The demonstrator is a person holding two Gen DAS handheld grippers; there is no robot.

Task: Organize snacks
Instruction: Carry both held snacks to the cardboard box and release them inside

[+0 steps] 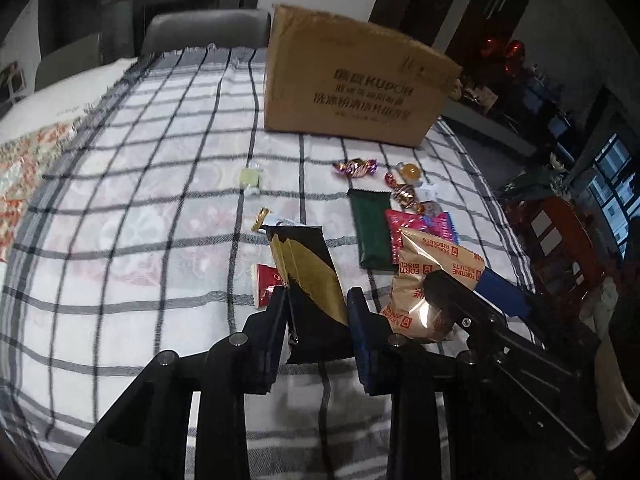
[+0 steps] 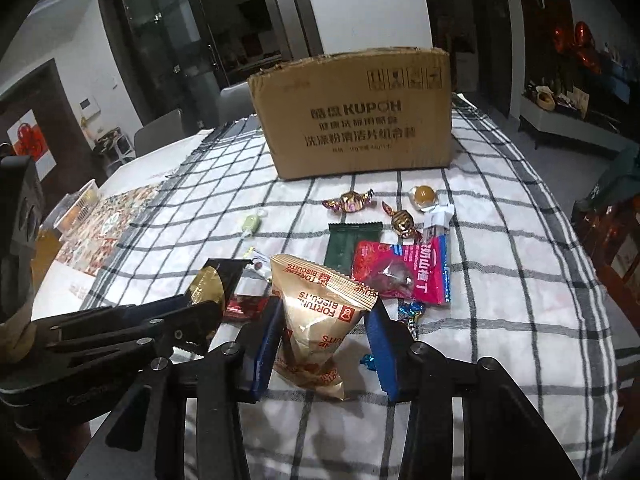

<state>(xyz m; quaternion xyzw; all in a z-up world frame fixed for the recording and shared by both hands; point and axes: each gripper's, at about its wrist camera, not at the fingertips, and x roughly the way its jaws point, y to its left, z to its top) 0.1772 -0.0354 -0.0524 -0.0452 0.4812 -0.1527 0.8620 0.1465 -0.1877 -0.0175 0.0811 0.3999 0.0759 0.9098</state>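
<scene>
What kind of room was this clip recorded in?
Most likely a home dining area: a table under a checked tablecloth, dining chairs behind it, and red balloons by a sideboard. A cardboard box and loose snacks sit on the cloth.

A grey chair [image 1: 204, 28] stands at the top left. Red balloons [image 2: 576, 42] shine at the upper right.

Red packet [image 1: 267, 285] half hidden behind black-and-gold packet [image 1: 310, 280]
</scene>
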